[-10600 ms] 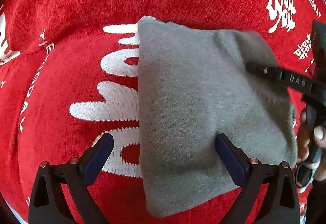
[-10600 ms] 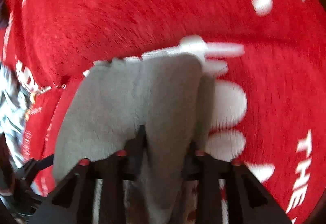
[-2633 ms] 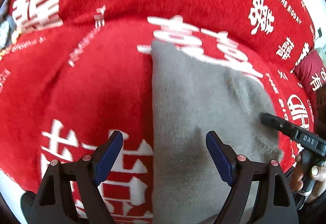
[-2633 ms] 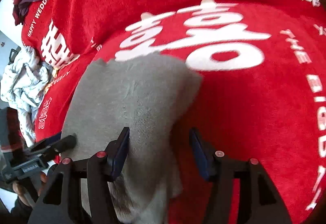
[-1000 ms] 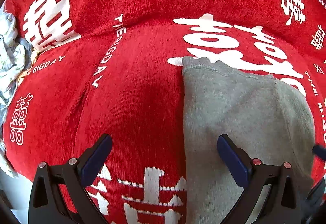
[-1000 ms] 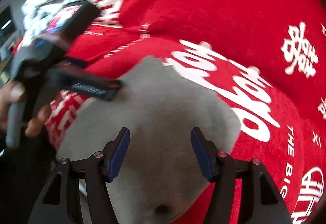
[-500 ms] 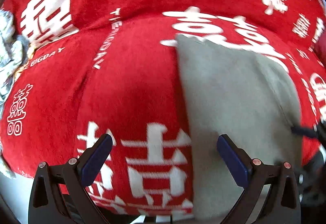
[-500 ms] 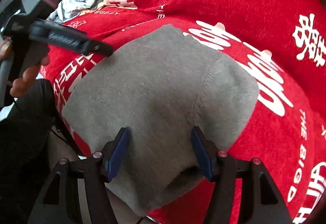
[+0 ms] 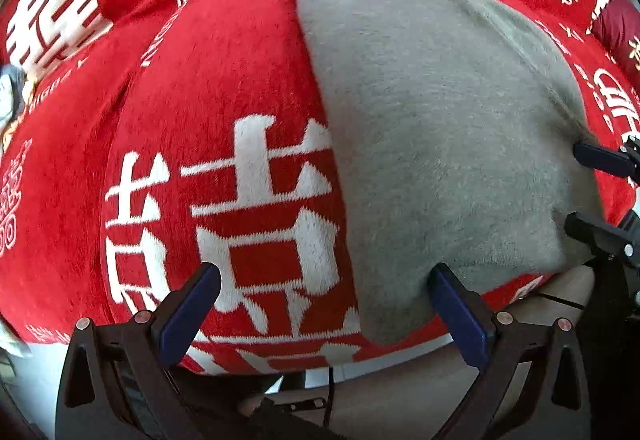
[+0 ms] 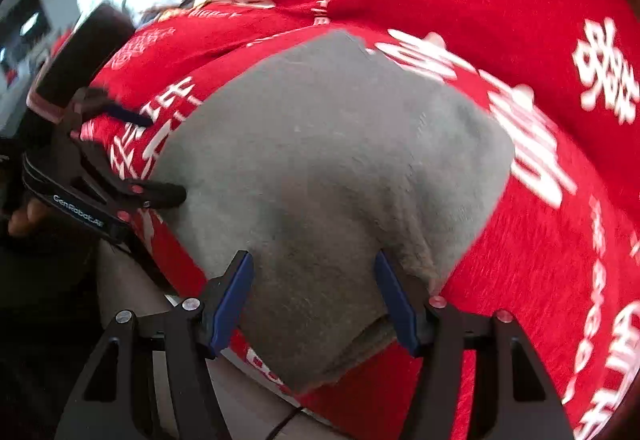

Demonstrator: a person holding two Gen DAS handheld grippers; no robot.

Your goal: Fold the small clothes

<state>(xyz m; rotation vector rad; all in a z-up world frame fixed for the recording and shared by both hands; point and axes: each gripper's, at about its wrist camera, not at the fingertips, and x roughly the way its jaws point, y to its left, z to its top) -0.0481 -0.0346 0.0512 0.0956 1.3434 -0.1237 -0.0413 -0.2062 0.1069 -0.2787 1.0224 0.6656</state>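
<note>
Left wrist view: one folded grey fleece garment (image 9: 432,144) lies fuzzy and rounded on the red plush cloth with white woven characters (image 9: 224,112), at its near edge. Left claw (image 9: 324,304) gapes wide, empty; right claw (image 10: 314,300) stands part-open over the garment's near hem.

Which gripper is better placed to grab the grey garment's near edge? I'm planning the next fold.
Right. The right gripper has its open jaws over the grey garment, near its edge. The left gripper straddles its side edge, mostly above the red blanket.

left gripper (image 9: 324,304): jaws spread wide, pointing down | right gripper (image 10: 314,298): jaws apart, angled down
</note>
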